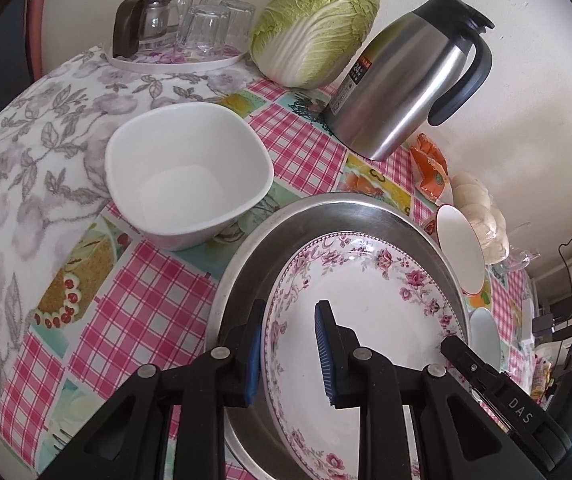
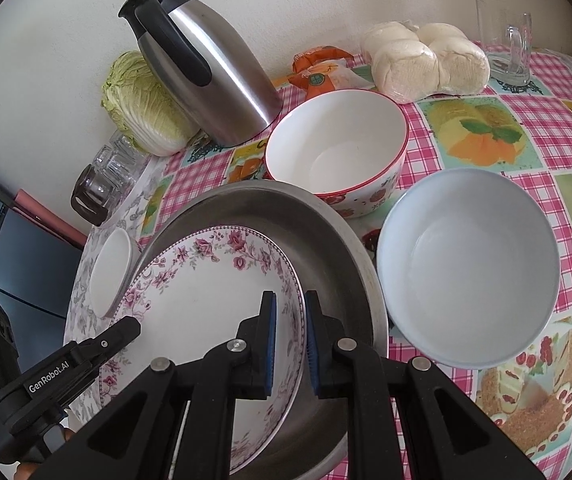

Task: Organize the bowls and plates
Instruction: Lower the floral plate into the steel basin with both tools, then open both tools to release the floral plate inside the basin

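Nearest: left tongs spread astride one rim of the round pink-flowered porcelain plate, right tongs narrowed around the opposite rim, contact uncertain. Plate tilted inside the round steel tray, likely for stacking. Beyond, on the checked surface: square white bowl, pale blue bowl, red-rimmed bowl.

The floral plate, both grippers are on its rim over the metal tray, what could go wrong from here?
1. The floral plate sits tilted in the metal tray; the right gripper and left gripper each straddle only its thin rim, so it could slip and bang down.
2. The pale blue bowl and red-rimmed bowl stand close beside the tray; a swing could knock them.
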### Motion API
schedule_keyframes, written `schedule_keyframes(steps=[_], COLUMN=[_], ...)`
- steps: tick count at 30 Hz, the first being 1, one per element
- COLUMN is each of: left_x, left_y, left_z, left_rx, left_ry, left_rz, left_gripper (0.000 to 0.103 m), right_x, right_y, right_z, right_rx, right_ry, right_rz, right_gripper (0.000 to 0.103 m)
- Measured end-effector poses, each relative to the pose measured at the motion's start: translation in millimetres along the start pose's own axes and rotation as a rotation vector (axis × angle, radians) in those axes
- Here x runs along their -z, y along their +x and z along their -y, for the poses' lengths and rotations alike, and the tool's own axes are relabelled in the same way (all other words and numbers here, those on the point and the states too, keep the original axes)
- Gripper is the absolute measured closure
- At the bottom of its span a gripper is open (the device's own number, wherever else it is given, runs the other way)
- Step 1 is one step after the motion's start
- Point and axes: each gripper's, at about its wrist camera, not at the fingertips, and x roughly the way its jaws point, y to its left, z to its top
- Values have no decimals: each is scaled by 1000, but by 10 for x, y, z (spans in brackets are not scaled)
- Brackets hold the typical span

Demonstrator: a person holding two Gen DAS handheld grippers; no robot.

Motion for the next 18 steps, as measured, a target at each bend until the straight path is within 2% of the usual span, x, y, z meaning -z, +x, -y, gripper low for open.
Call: schedule_keyframes(steps=[18], left_x=[50], left_y=[205], left_z=[18], left_rx=[-29], left_ry=[12], left_rz=[-15], left_gripper=[76], right_x=[-2], right_y=[70], right_z=[66], right_rx=[20], right_ry=[8], right_rz=[-10], right_gripper=[87])
